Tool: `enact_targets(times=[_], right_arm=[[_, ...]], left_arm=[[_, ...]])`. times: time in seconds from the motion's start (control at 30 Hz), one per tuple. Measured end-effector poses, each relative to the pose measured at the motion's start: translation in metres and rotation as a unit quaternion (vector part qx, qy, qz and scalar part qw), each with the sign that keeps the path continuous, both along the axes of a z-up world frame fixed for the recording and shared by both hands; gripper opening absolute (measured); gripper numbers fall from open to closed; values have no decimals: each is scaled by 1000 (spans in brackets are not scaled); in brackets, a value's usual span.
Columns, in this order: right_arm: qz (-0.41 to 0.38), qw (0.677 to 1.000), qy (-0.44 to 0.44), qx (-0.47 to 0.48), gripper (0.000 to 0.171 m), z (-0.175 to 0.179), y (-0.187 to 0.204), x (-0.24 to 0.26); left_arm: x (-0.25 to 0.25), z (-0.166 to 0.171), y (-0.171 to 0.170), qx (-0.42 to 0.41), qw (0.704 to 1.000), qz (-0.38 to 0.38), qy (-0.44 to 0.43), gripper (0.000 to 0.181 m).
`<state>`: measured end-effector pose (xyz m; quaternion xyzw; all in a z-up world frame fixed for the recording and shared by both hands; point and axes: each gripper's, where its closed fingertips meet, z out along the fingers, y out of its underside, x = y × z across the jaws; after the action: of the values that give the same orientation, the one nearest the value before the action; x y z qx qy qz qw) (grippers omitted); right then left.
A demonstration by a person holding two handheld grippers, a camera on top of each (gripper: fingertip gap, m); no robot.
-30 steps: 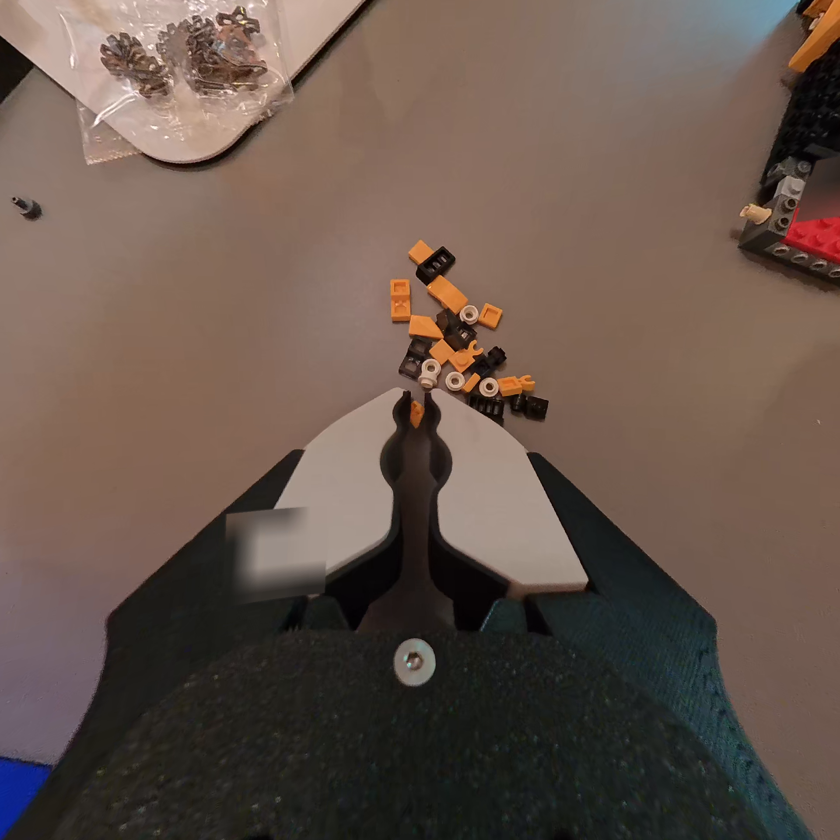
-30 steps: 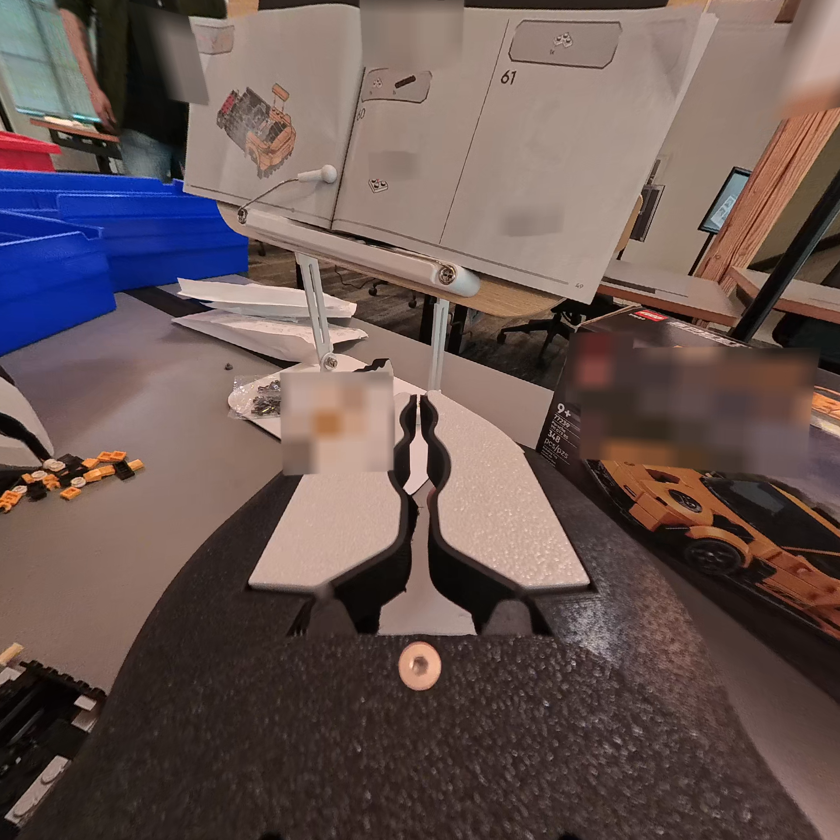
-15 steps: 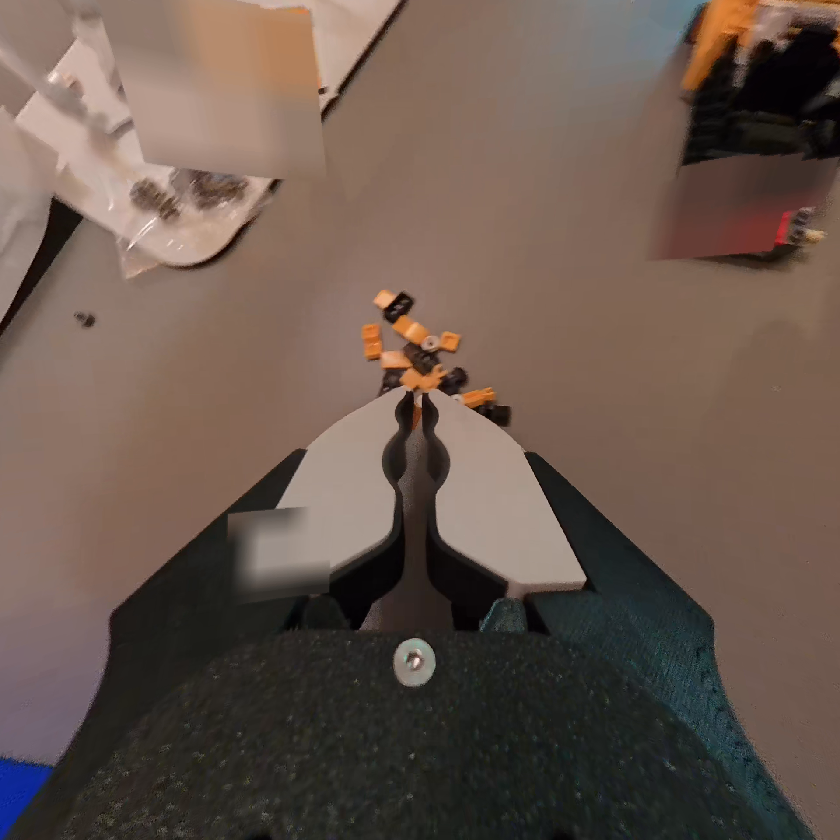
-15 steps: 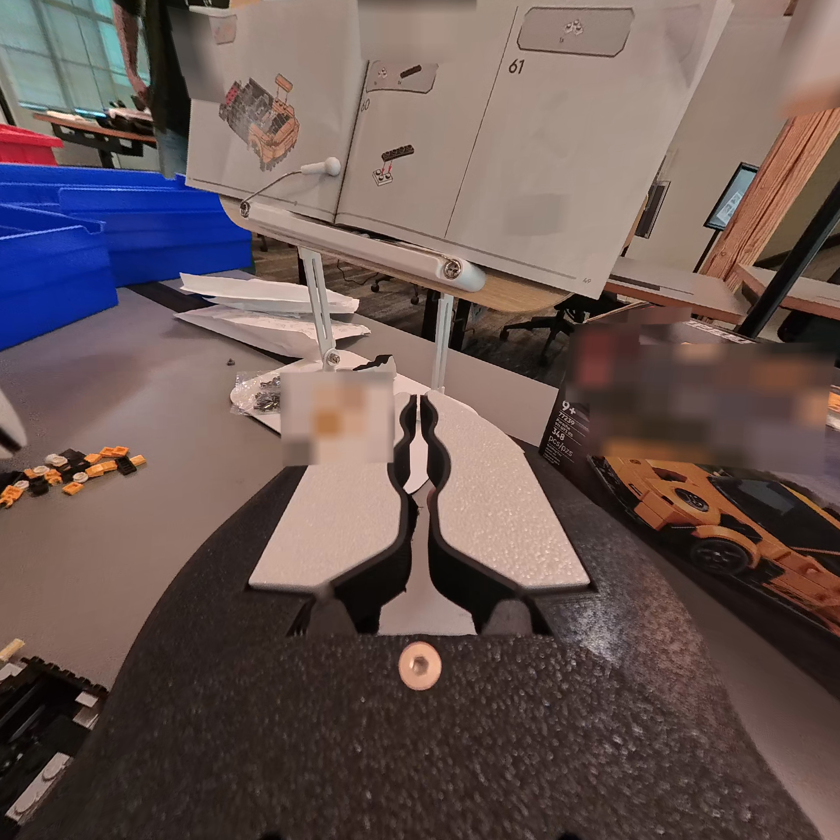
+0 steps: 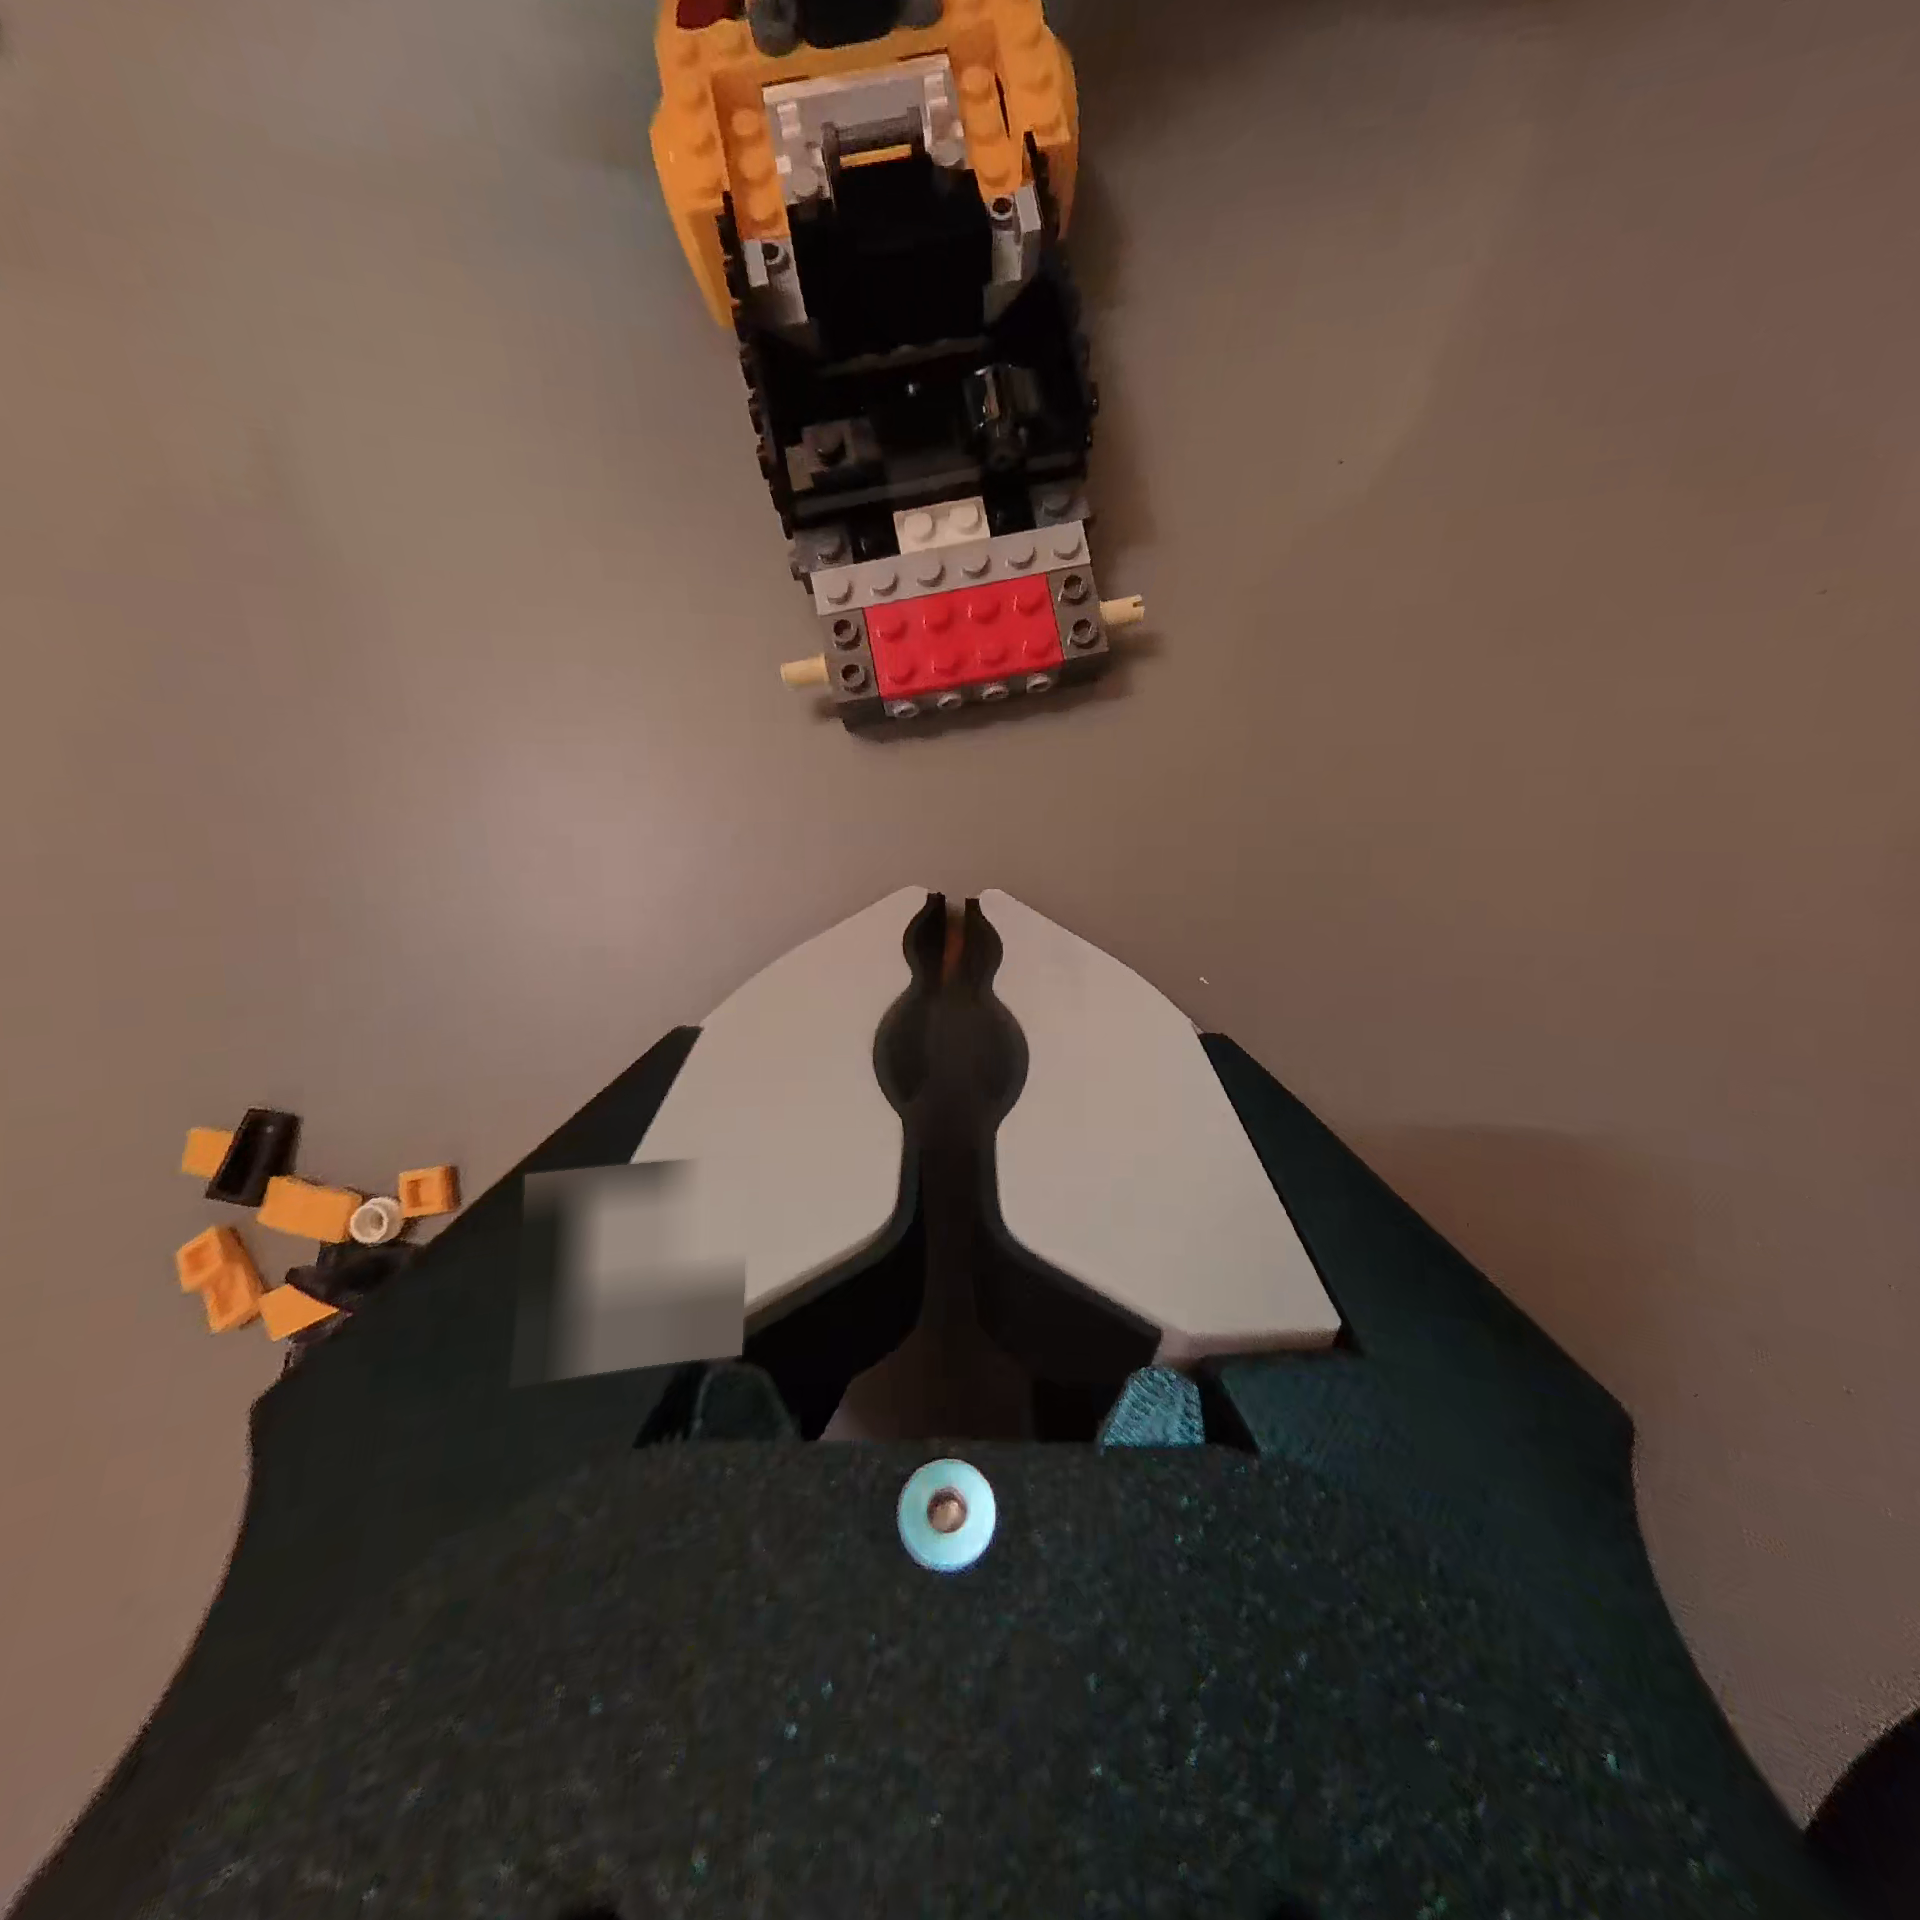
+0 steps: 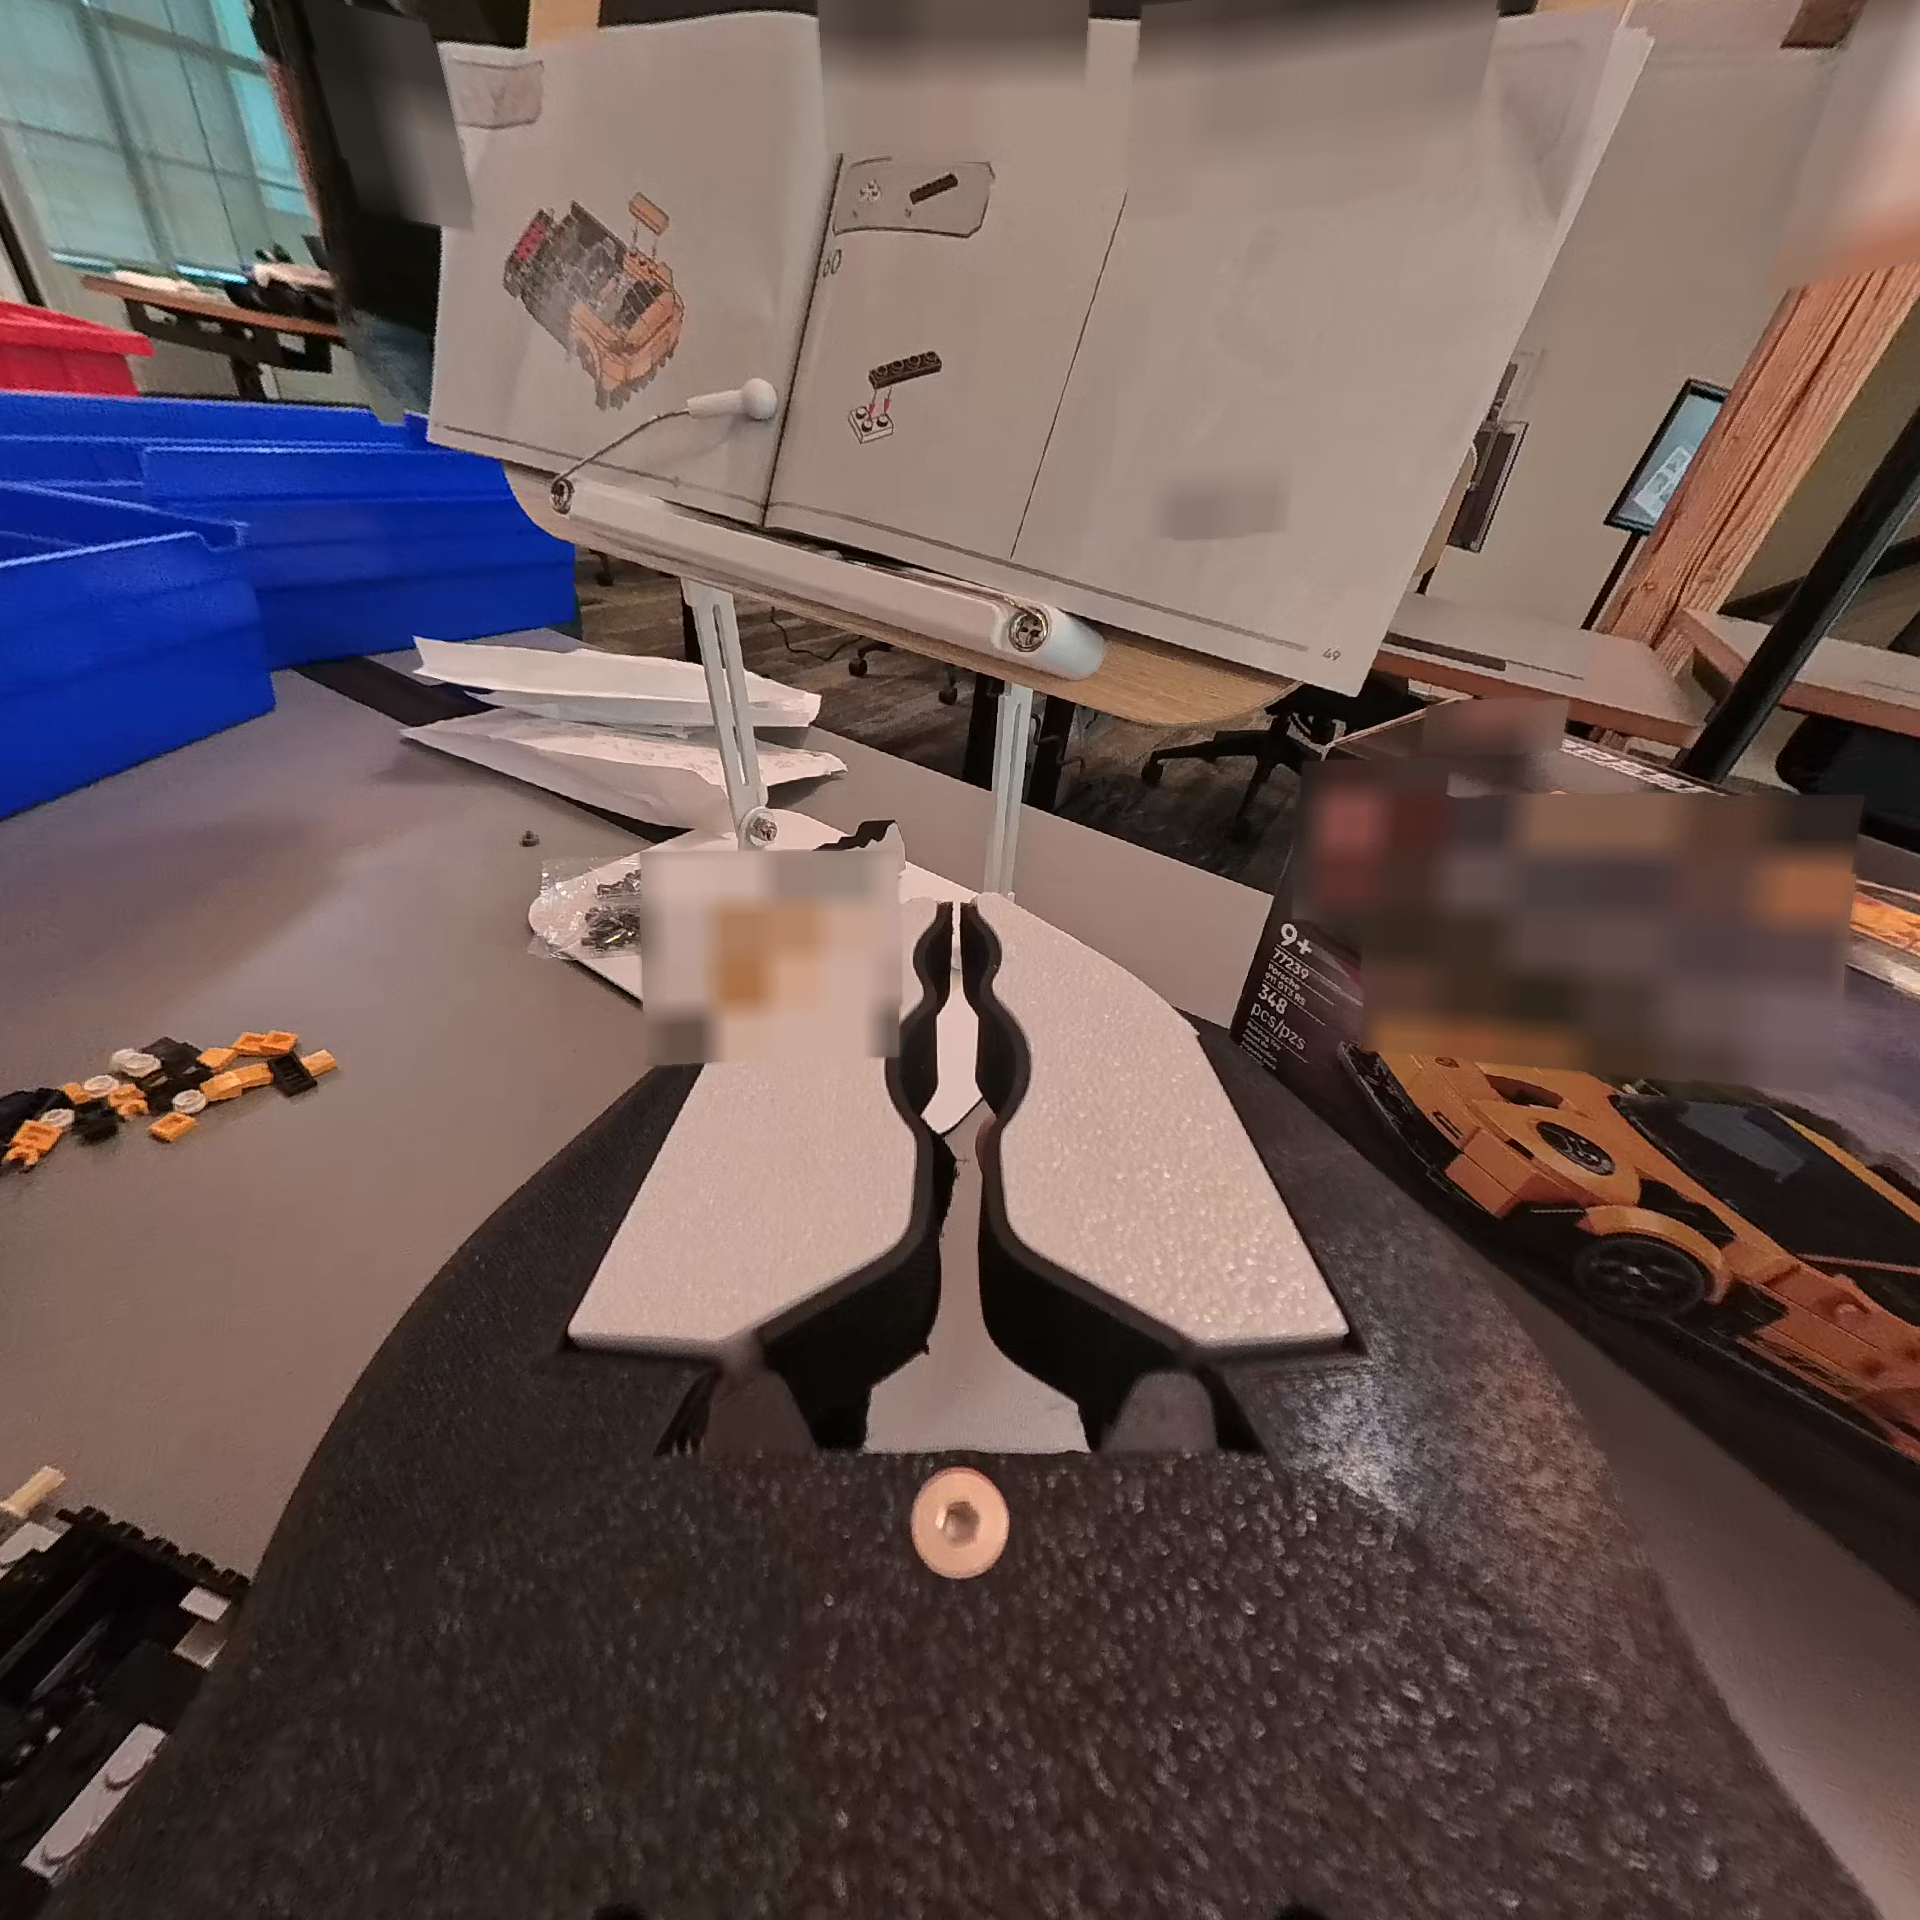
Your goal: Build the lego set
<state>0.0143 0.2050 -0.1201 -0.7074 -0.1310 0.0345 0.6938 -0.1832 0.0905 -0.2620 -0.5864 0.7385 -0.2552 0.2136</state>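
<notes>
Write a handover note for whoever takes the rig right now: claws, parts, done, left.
Left claw: shut on a small orange piece, held above the table short of the car build.
Right claw: shut, empty, raised and facing the instruction booklet on its stand.
Parts: loose pile of orange, black and white pieces on the grey table, to the left of the left claw. Set box at right.
Done: chassis with red plate and orange bodywork at the far end assembled.
Left: seat the orange piece on the build, then continue from the pile.

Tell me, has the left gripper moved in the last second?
Yes. The left gripper left the loose pile, now at its left, and points toward the car model.
</notes>
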Motion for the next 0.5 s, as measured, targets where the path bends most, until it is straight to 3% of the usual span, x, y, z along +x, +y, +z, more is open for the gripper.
enact_targets(times=[0.13,0.5], right_arm=[[1,1000,0,-1,2,0,0,0],[2,1000,-2,-3,2,-2,0,-1]], left_arm=[[2,2,1,1,1000,0,-12,12],[-12,29,25,-2,997,38,-61,15]])
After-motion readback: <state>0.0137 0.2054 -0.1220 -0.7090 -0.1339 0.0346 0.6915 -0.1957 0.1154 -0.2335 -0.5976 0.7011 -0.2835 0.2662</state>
